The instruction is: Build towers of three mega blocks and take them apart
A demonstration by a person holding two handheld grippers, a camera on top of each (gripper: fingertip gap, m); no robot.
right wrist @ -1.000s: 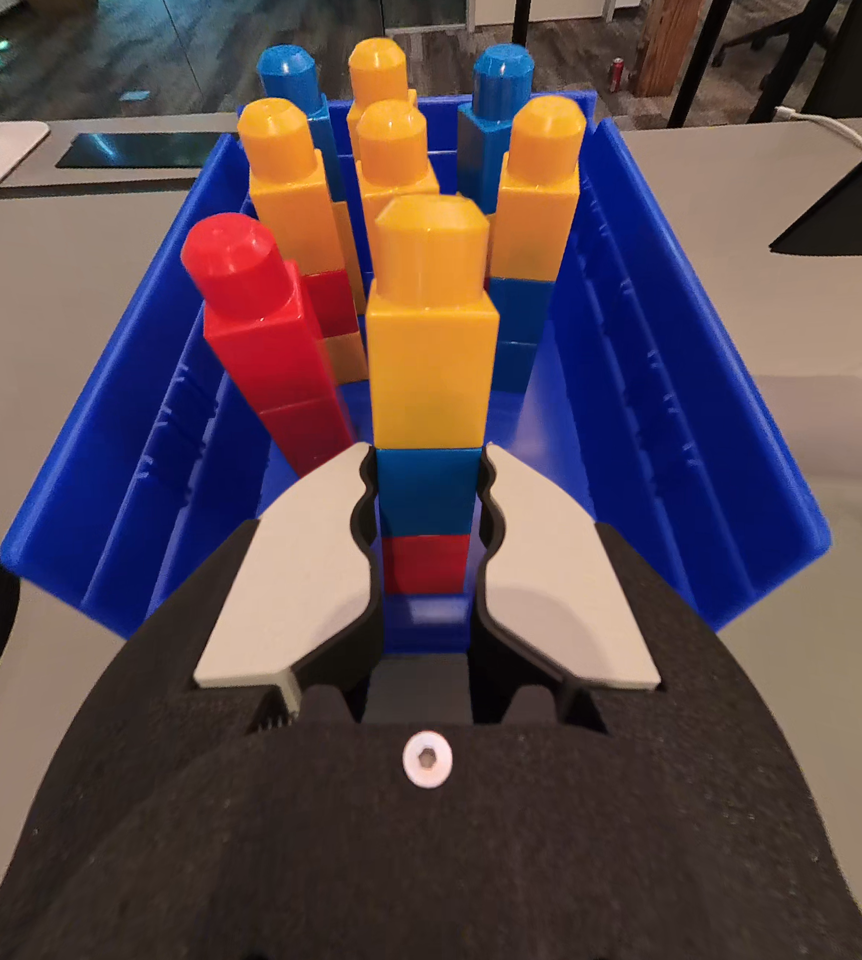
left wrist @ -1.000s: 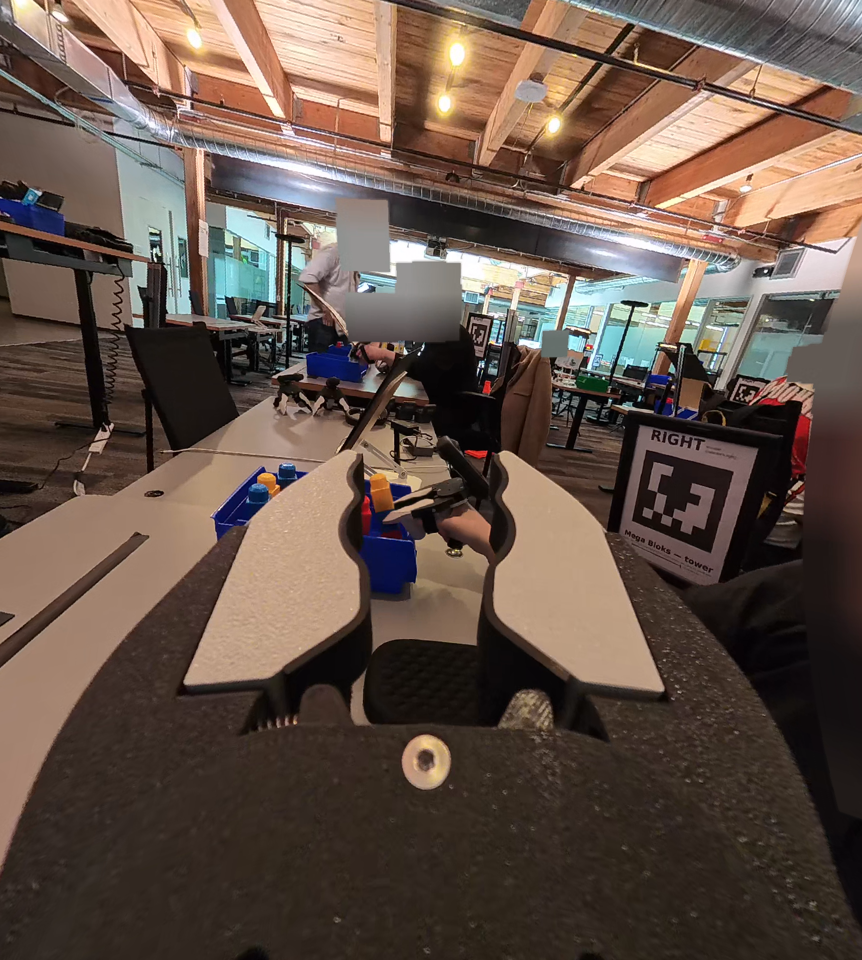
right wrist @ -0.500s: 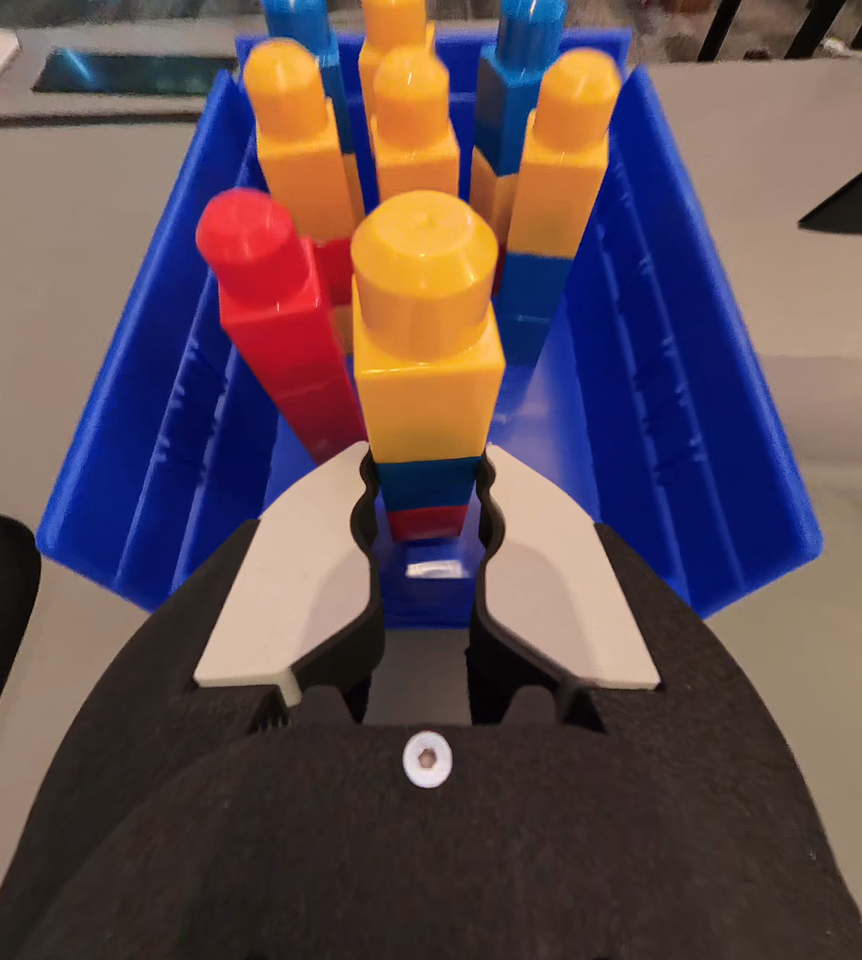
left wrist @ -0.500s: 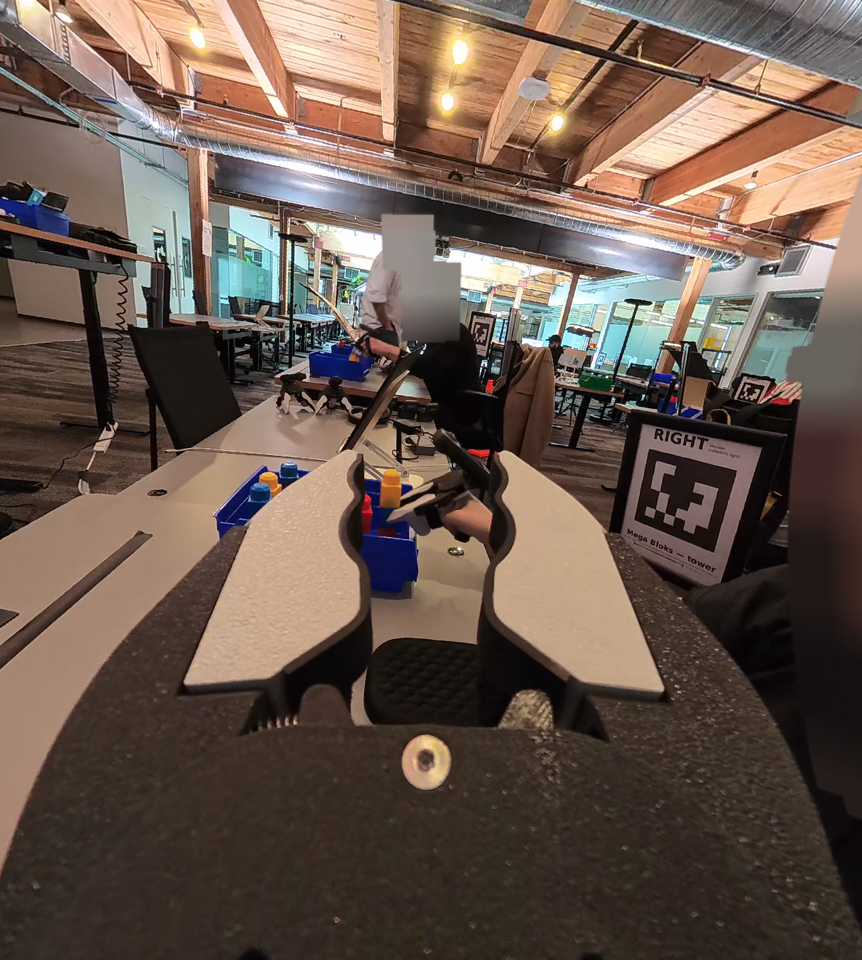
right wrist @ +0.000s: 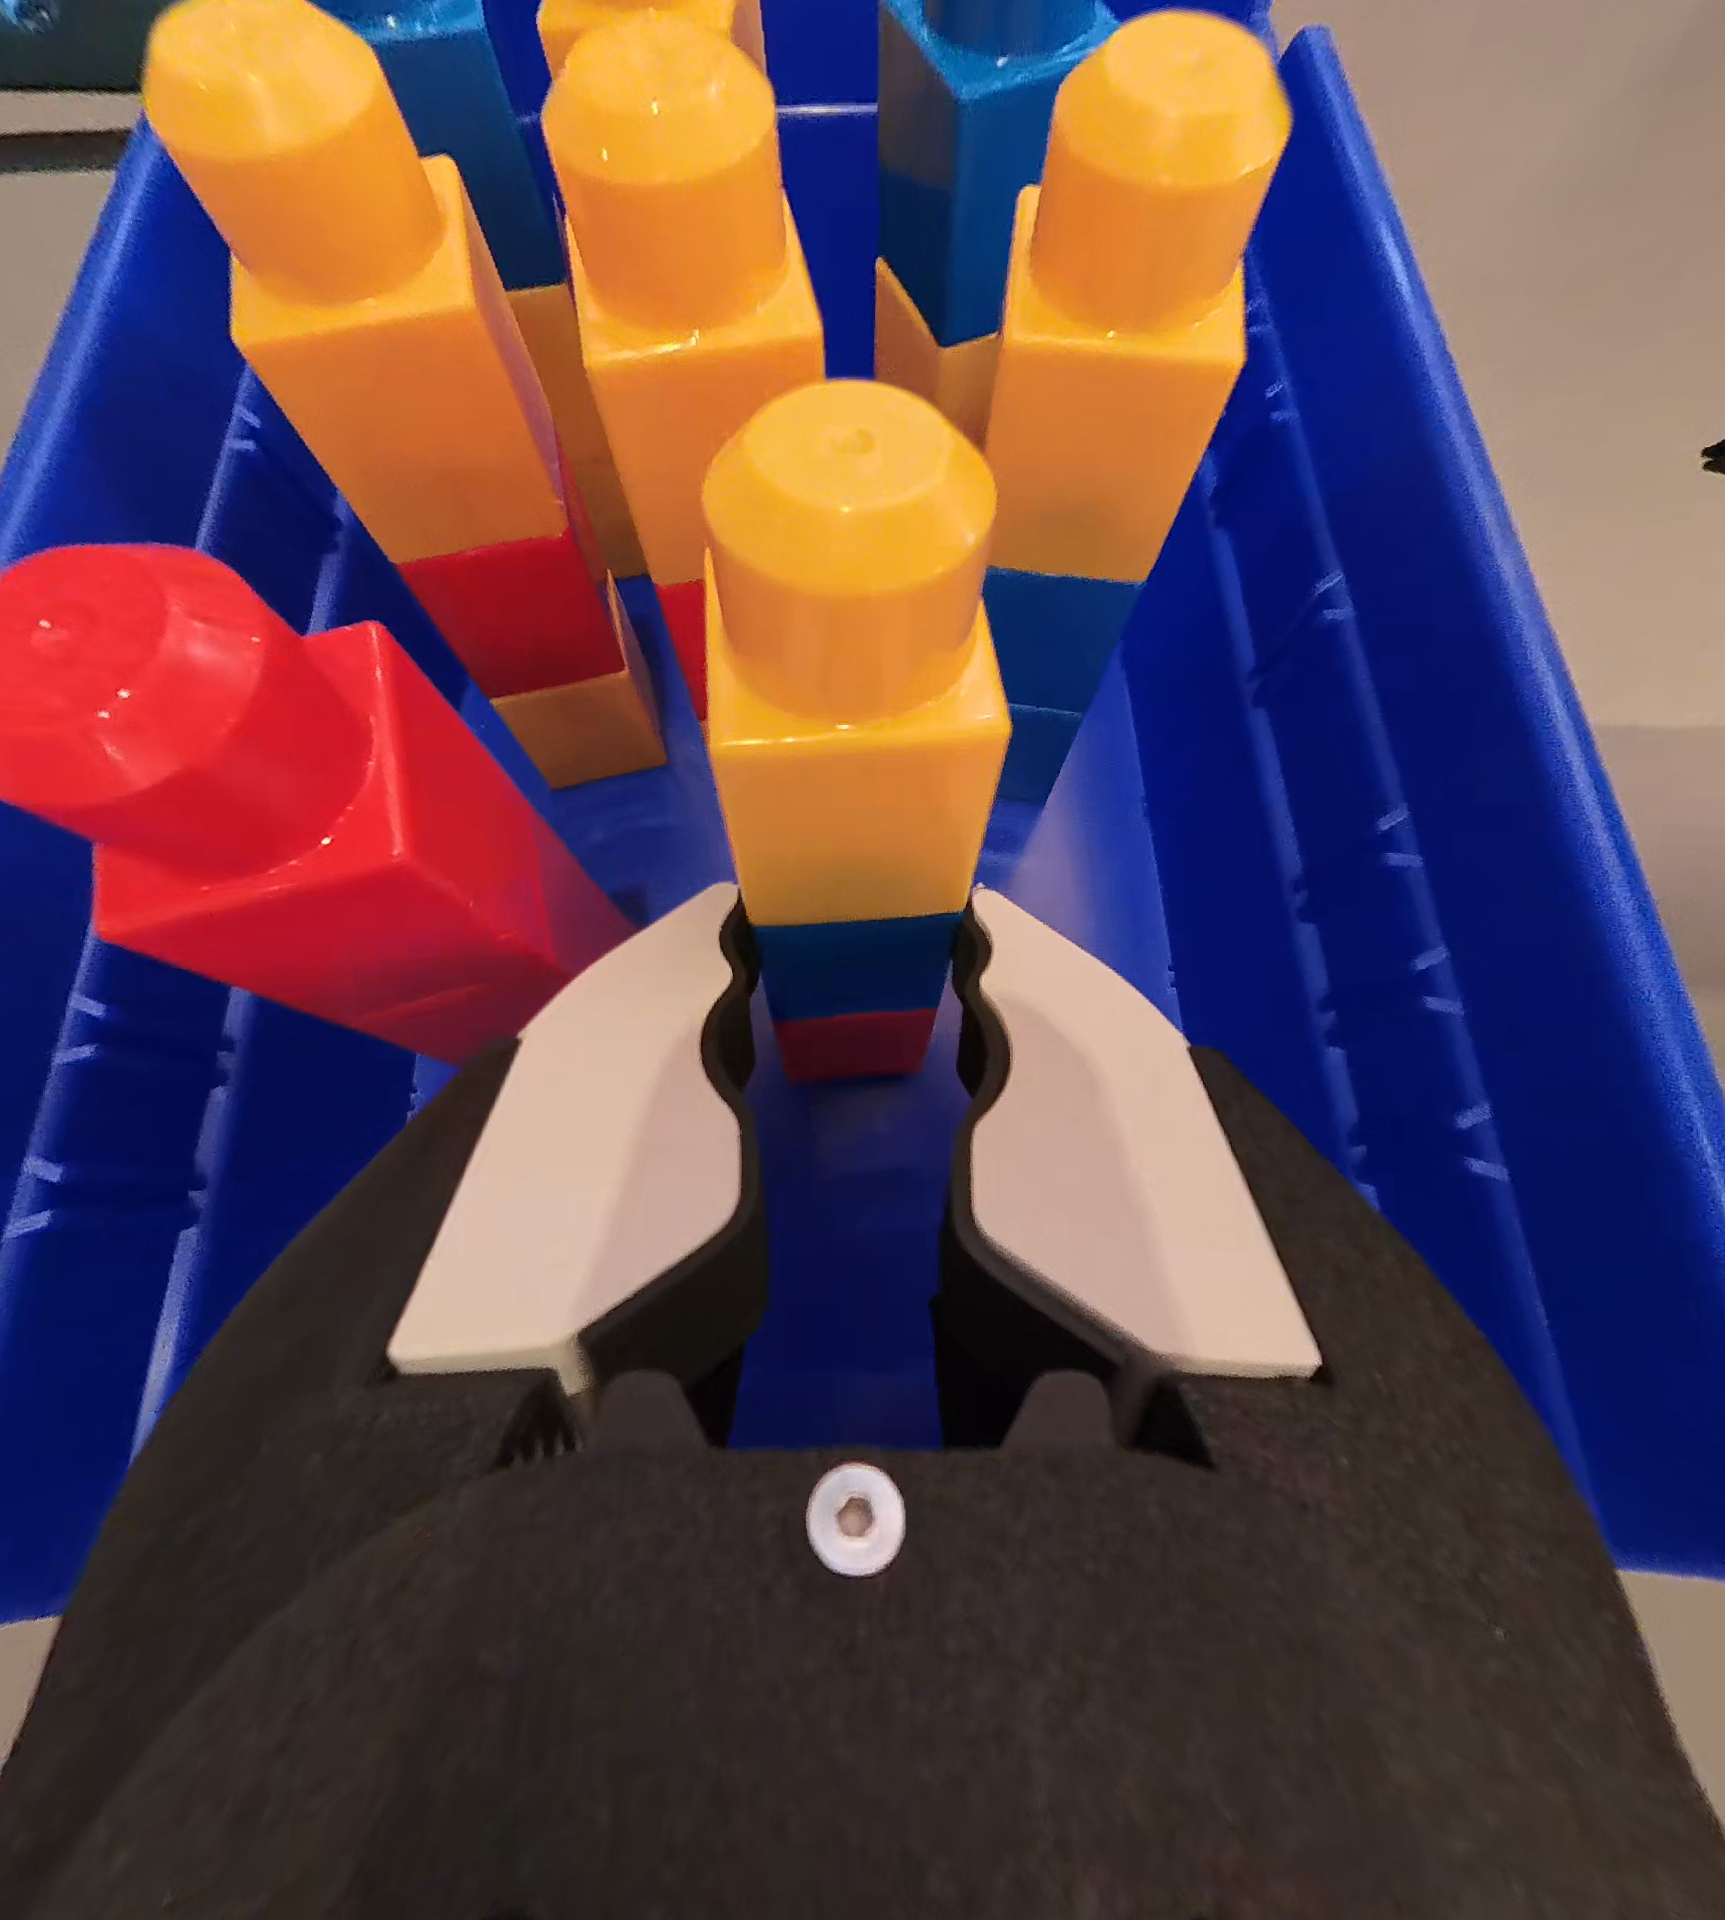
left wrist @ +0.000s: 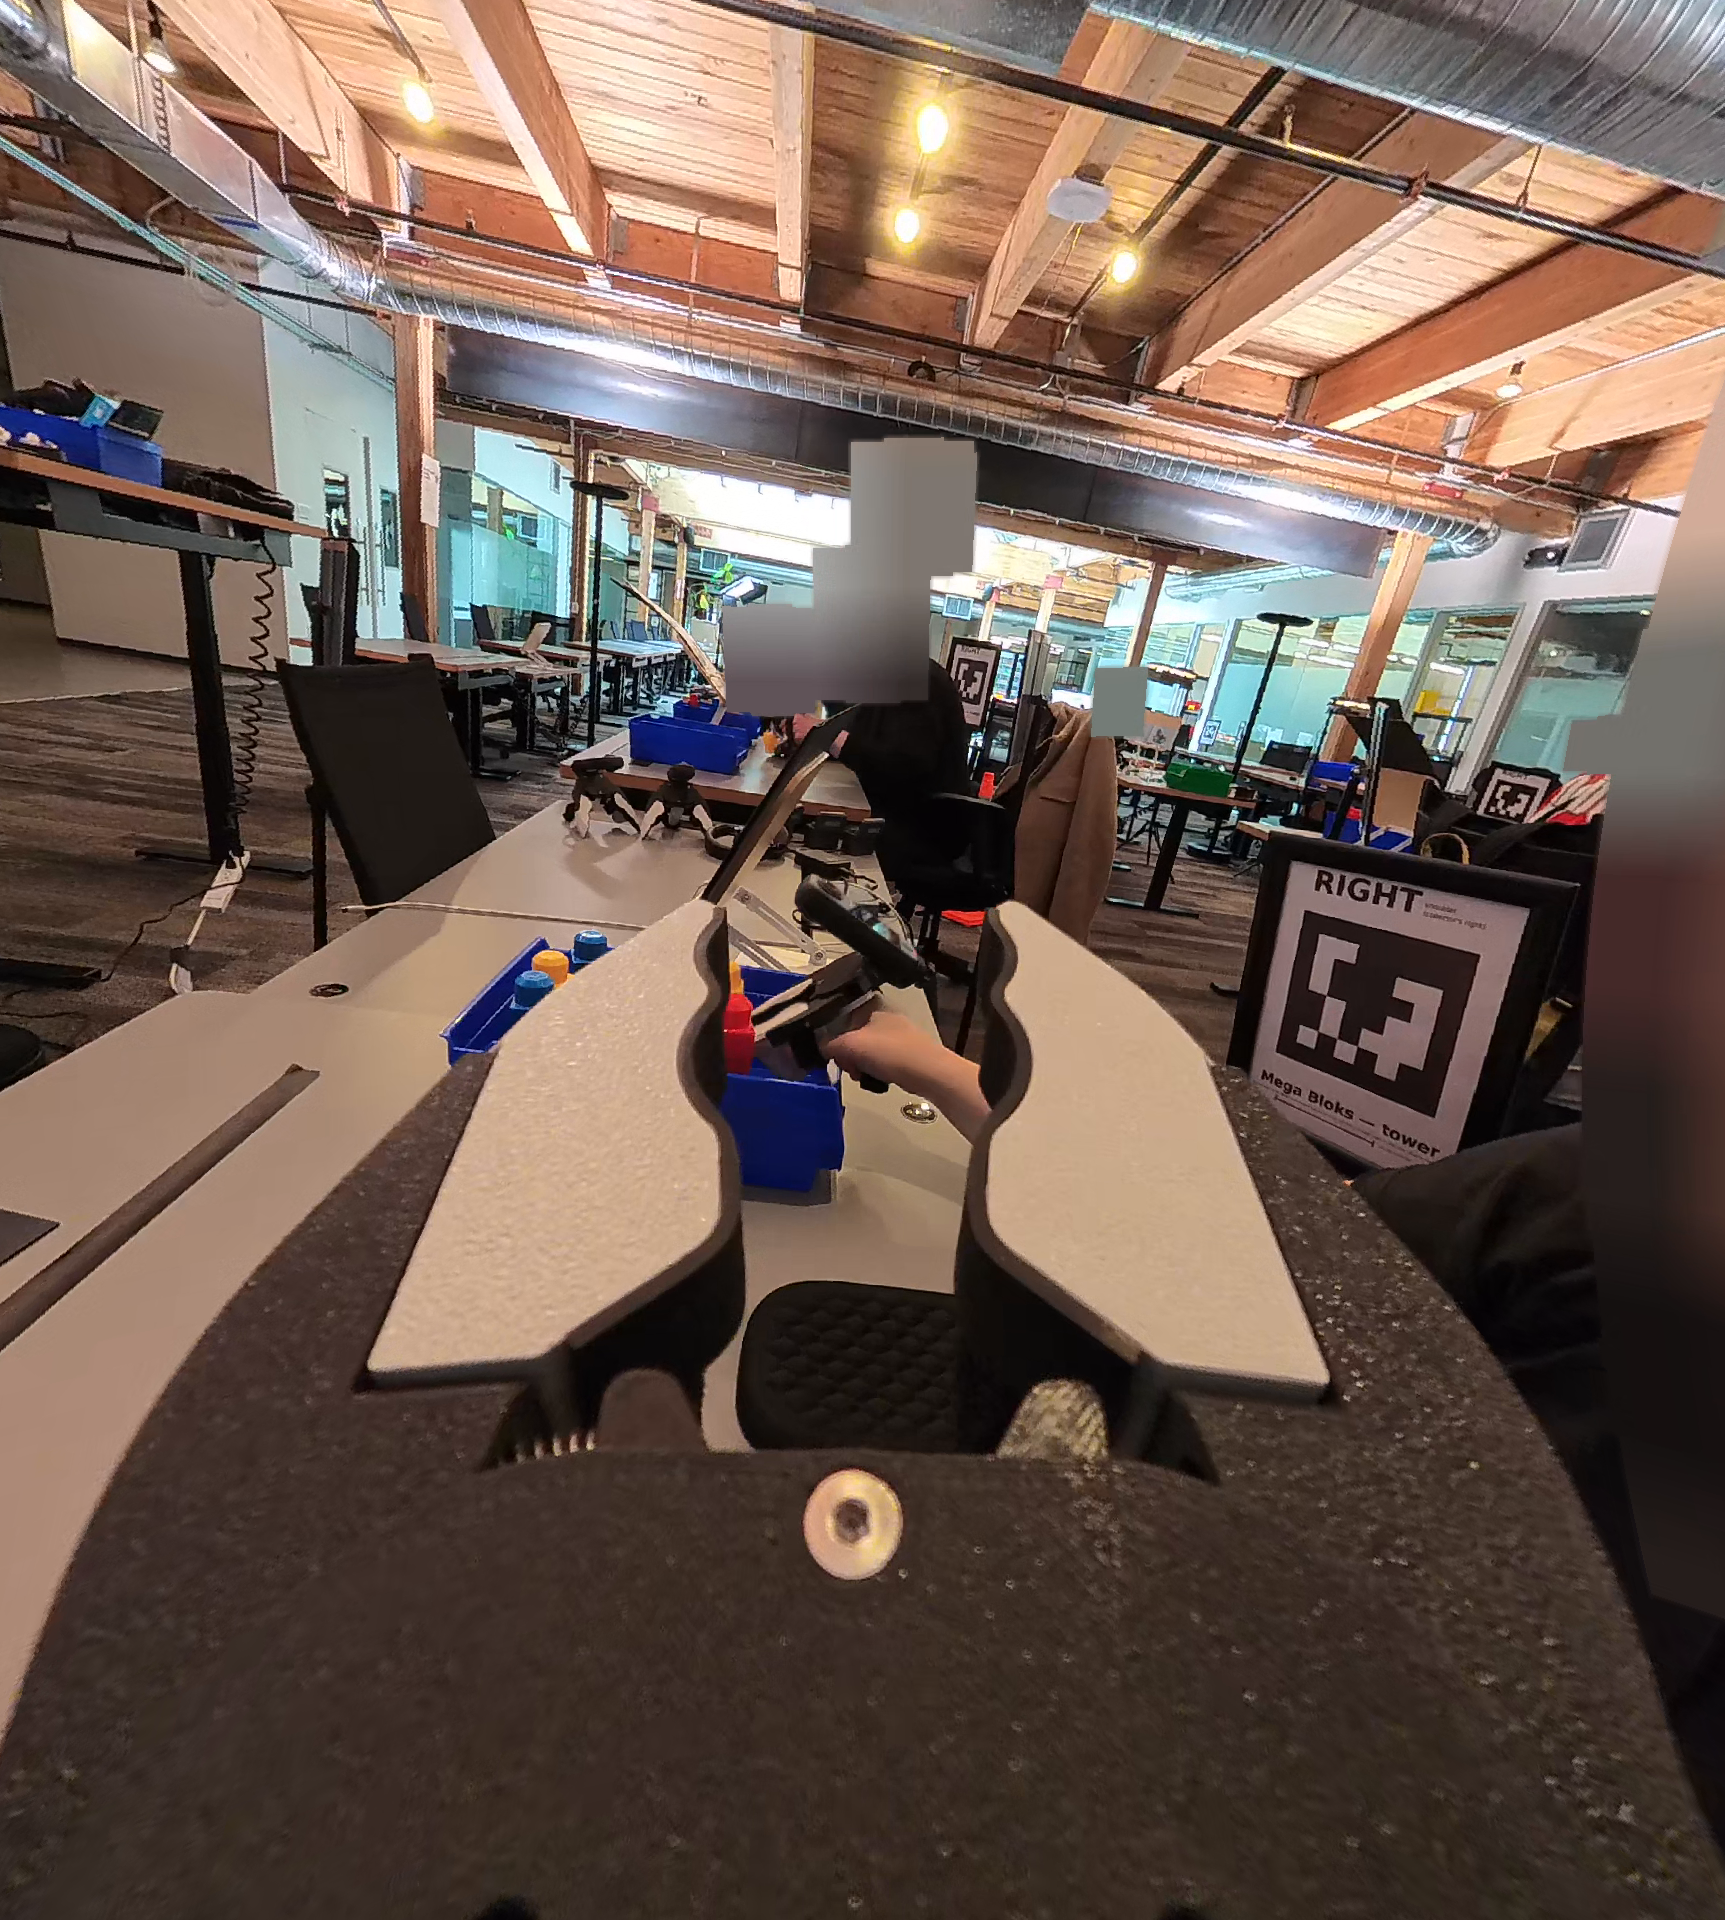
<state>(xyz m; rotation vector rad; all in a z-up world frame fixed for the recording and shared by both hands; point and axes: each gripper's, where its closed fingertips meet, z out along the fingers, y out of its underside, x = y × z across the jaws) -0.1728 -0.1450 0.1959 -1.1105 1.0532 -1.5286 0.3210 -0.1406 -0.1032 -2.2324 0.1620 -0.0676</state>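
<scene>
Your right gripper (right wrist: 853, 935) clamps a three-block tower (right wrist: 853, 727) by its blue middle block, the yellow block above your fingertips and the red one below, low inside the blue bin (right wrist: 1409, 935). Just left of your fingers a red tower (right wrist: 266, 790) leans outward; ahead stand more towers topped yellow and blue. Your left gripper (left wrist: 853, 956) hangs over the grey table (left wrist: 110, 1143), jaws parted and holding nothing. Straight ahead between its fingers the bin and your right gripper show farther off; a framed marker sign (left wrist: 1388, 1008) stands to its right.
</scene>
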